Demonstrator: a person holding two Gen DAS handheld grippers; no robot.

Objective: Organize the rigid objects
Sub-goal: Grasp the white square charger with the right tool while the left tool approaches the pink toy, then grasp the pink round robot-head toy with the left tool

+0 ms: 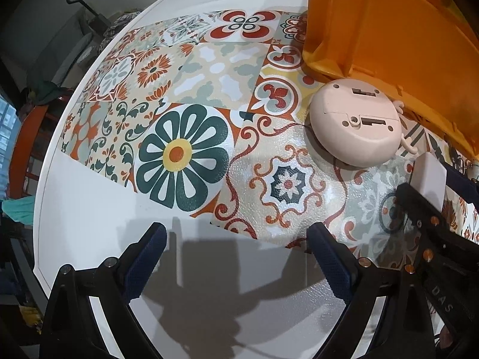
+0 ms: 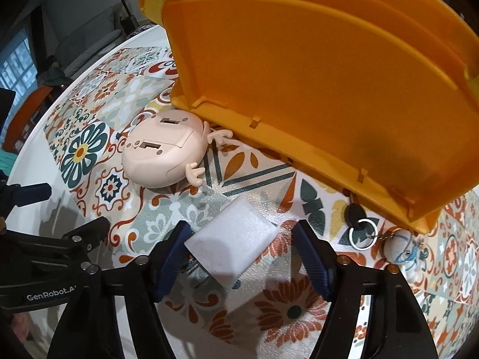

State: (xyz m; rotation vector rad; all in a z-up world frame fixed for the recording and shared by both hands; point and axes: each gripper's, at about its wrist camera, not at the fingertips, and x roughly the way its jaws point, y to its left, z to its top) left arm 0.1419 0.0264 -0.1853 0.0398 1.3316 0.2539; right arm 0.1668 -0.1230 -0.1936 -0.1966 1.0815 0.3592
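Note:
A white plug adapter (image 2: pixel 232 239) lies on the patterned mat between the open jaws of my right gripper (image 2: pixel 242 257); its left finger touches or nearly touches the adapter, its right finger stands apart. The adapter also shows in the left wrist view (image 1: pixel 429 179). A pink round toy with small arms (image 2: pixel 164 152) lies upside down against an orange bin (image 2: pixel 299 74); it shows in the left wrist view too (image 1: pixel 356 121). A key ring with a small figure (image 2: pixel 401 246) lies under the bin's front edge. My left gripper (image 1: pixel 236 260) is open and empty over the white table.
The orange bin (image 1: pixel 389 30) is tilted with its open side toward me. The patterned mat (image 1: pixel 185 113) covers the round white table (image 1: pixel 89 203). An orange chair (image 1: pixel 24 143) and a sofa stand beyond the table's left edge.

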